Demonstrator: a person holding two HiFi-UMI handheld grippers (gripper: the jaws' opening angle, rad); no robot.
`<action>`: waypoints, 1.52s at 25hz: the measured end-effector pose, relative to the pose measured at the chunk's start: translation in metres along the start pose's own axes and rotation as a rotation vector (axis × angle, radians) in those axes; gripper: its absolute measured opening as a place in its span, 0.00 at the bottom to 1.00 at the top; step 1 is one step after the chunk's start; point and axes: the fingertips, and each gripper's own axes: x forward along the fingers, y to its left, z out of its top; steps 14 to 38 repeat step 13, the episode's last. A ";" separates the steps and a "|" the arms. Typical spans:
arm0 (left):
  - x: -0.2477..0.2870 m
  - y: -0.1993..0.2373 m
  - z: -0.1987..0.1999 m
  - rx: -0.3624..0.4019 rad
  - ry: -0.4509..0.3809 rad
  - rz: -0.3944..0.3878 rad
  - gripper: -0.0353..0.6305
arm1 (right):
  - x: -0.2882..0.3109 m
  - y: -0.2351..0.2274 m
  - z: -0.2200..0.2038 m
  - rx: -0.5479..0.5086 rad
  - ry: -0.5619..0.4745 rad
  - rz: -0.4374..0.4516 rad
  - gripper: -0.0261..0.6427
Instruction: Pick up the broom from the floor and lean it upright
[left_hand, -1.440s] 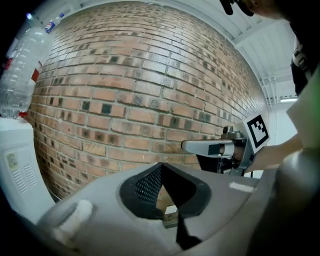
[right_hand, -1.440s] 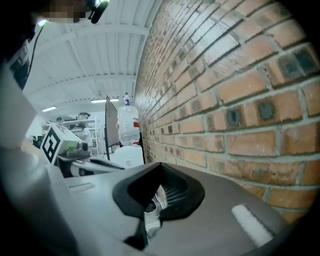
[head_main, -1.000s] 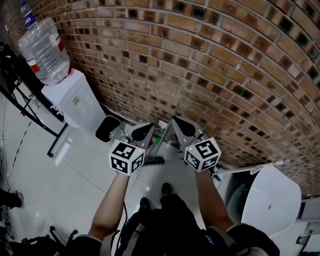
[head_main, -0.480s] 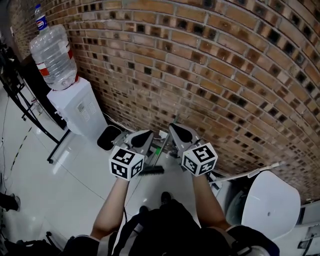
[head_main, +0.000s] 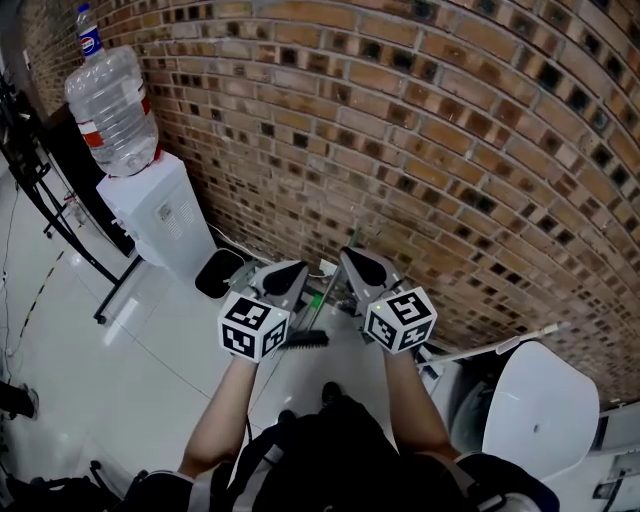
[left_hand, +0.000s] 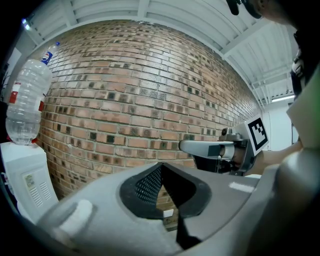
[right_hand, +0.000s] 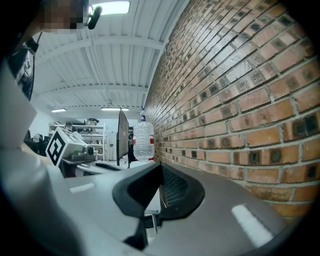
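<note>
The left gripper (head_main: 298, 268) and right gripper (head_main: 352, 256) each have jaws pressed together and empty, with the broom (head_main: 314, 312) between them, lower down.

A brown brick wall (head_main: 420, 130) rises from a glossy white floor (head_main: 120, 370). Against the wall's left stretch stands a white water dispenser (head_main: 160, 215) with a clear bottle (head_main: 112, 105) upended on top. Above the wall runs a white ribbed ceiling (right_hand: 110, 55) with lit strip lights (right_hand: 112, 7).

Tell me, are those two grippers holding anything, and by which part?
Nothing. The left gripper and the right gripper are both shut and empty; the green-handled broom with black bristles stands between them, unheld.
</note>
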 end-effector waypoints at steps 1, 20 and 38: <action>-0.001 0.000 0.001 0.003 0.000 -0.003 0.05 | 0.000 0.001 0.002 -0.001 -0.002 -0.001 0.05; -0.005 -0.006 0.003 0.002 -0.003 -0.015 0.05 | -0.004 0.006 0.008 0.000 -0.013 -0.004 0.05; -0.005 -0.006 0.003 0.002 -0.003 -0.015 0.05 | -0.004 0.006 0.008 0.000 -0.013 -0.004 0.05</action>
